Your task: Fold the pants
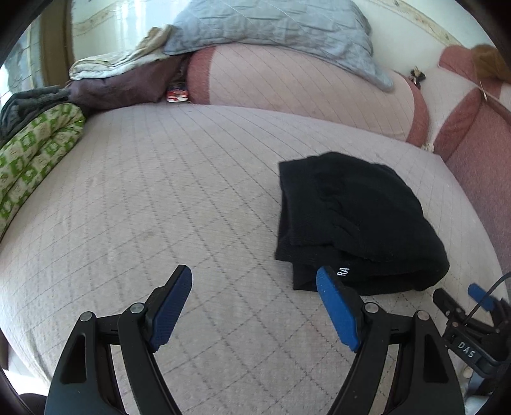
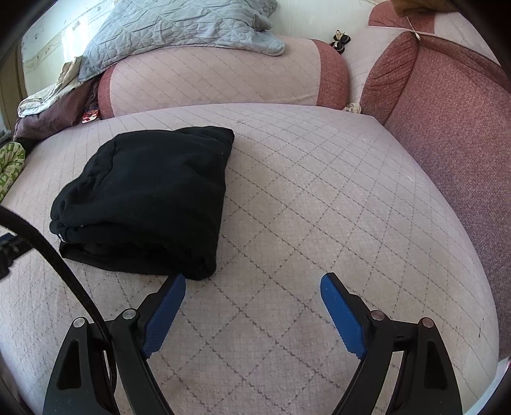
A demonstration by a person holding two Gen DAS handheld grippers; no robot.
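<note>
Both grippers stand with fingers spread wide and nothing between them: the left gripper (image 1: pixel 254 289) hovers over bare quilted cover, its right fingertip just at the near edge of the pants, and the right gripper (image 2: pixel 252 287) hangs beside the bundle's near right corner, its left fingertip close to the cloth.

One pair of black pants (image 2: pixel 143 198) lies as a compact, layered rectangle on the sofa seat (image 2: pixel 319 207), toward the middle and well clear of the seat's front edge. Several layers show stacked at its near edge, with a scrap of white lettering. Judging by that shape, the folding looks finished or nearly so; at most a squaring-up of the slightly uneven near edge remains.

Counted: one garment, two grippers, one grey-blue quilted pillow (image 2: pixel 179 25) on the backrest, one green patterned cushion (image 1: pixel 35 153) at the seat's left edge.
</note>
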